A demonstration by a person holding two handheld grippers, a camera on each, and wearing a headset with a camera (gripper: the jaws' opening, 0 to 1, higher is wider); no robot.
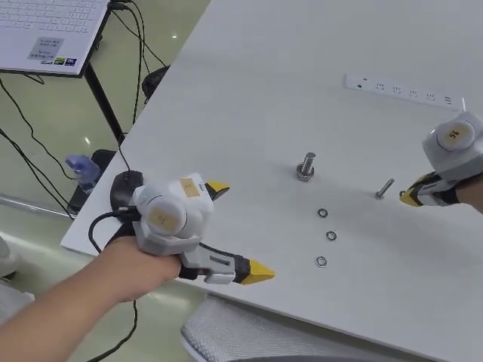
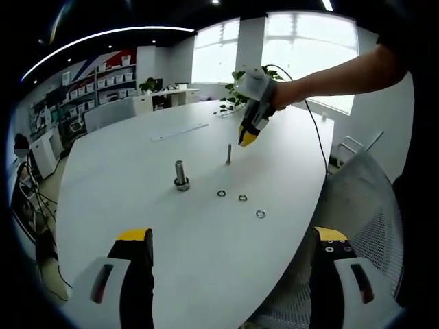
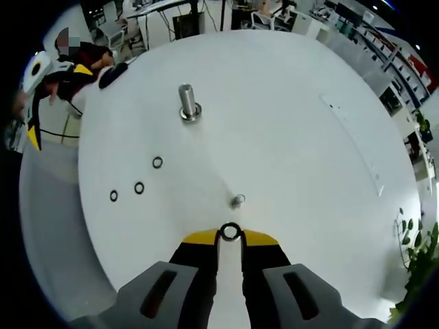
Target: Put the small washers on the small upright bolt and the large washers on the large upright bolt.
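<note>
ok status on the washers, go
right gripper shut on washer, small bolt just ahead. left gripper open, empty. three washers loose on table, nothing blocking.

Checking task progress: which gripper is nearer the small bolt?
Right. The right gripper, pinching a washer, is just beside the small bolt; the left gripper, open, is far off, beyond the three loose washers.
</note>
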